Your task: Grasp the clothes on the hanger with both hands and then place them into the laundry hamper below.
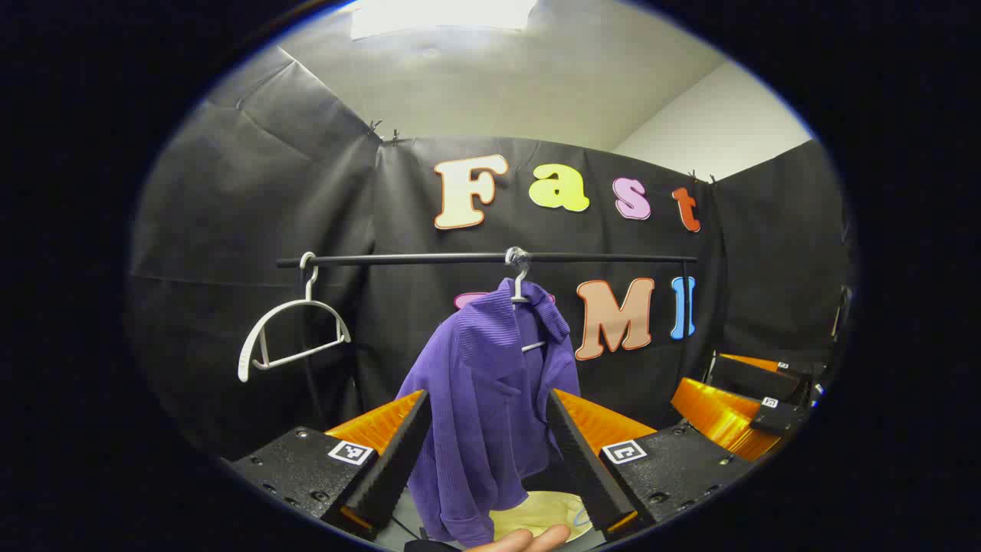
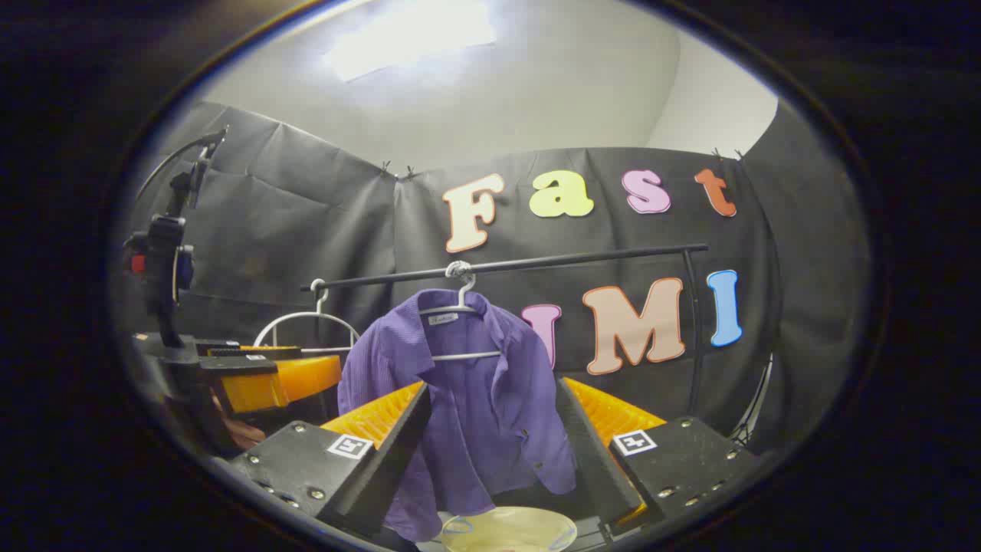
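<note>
A purple shirt (image 1: 490, 399) hangs on a white hanger (image 1: 521, 291) from a black rail (image 1: 429, 261). My left gripper (image 1: 487, 395) is open, short of the shirt, which appears between its two fingers. In the right gripper view the same shirt (image 2: 475, 406) hangs on its hanger (image 2: 460, 307), and my right gripper (image 2: 494, 385) is open in front of it, not touching. The pale yellow hamper (image 1: 536, 517) (image 2: 510, 529) sits below the shirt. Each gripper also appears off to the side of the other: right gripper (image 1: 736, 383), left gripper (image 2: 268, 364).
An empty white hanger (image 1: 287, 337) (image 2: 306, 326) hangs at the rail's left end. The rail's upright post (image 2: 693, 330) stands at the right. A camera stand (image 2: 165, 253) rises at the left. A fingertip (image 1: 521, 540) shows at the bottom edge.
</note>
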A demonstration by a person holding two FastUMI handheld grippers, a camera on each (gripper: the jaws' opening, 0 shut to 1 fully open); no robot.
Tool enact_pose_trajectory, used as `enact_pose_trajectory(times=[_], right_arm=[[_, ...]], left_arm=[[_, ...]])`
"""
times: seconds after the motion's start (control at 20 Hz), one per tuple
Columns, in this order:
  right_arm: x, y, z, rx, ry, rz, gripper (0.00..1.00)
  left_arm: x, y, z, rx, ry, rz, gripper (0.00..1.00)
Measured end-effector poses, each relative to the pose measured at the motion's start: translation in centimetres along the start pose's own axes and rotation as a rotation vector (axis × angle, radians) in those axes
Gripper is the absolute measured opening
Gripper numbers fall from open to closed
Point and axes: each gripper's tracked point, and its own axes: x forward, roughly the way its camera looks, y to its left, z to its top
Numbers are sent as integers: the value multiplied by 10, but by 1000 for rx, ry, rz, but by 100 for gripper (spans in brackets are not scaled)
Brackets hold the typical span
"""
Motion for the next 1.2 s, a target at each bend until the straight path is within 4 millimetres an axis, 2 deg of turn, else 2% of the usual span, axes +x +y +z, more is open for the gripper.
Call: enact_pose_trajectory(times=[0.25, 0.4, 0.45, 0.65, 0.9, 1.0, 1.05, 1.1, 1.2], right_arm=[[9, -11, -8, 23, -14, 0, 98], [15, -16, -15, 26, -32, -1, 98], [20, -17, -19, 23, -29, 5, 98], [39, -17, -34, 0, 9, 40, 98], [62, -17, -23, -12, 8, 88, 98], [75, -20, -21, -20, 2, 99, 98], [82, -24, -23, -26, 7, 99, 96], [87, -30, -26, -28, 14, 94, 96], [100, -40, -34, -31, 29, 87, 96]], left_arm=[[2, 8, -15, -9, -1, 12, 89], [5, 5, -27, -32, 12, -12, 89], [4, 1, -27, -37, 6, -24, 93], [8, -13, -14, -28, -37, -55, 89], [23, -26, -5, 11, -47, -43, 89], [35, -33, -12, 25, -38, -36, 89], [42, -32, -19, 18, -30, -19, 93], [50, -31, -30, 1, -16, 3, 90], [69, -30, -51, -21, 8, 42, 93]])
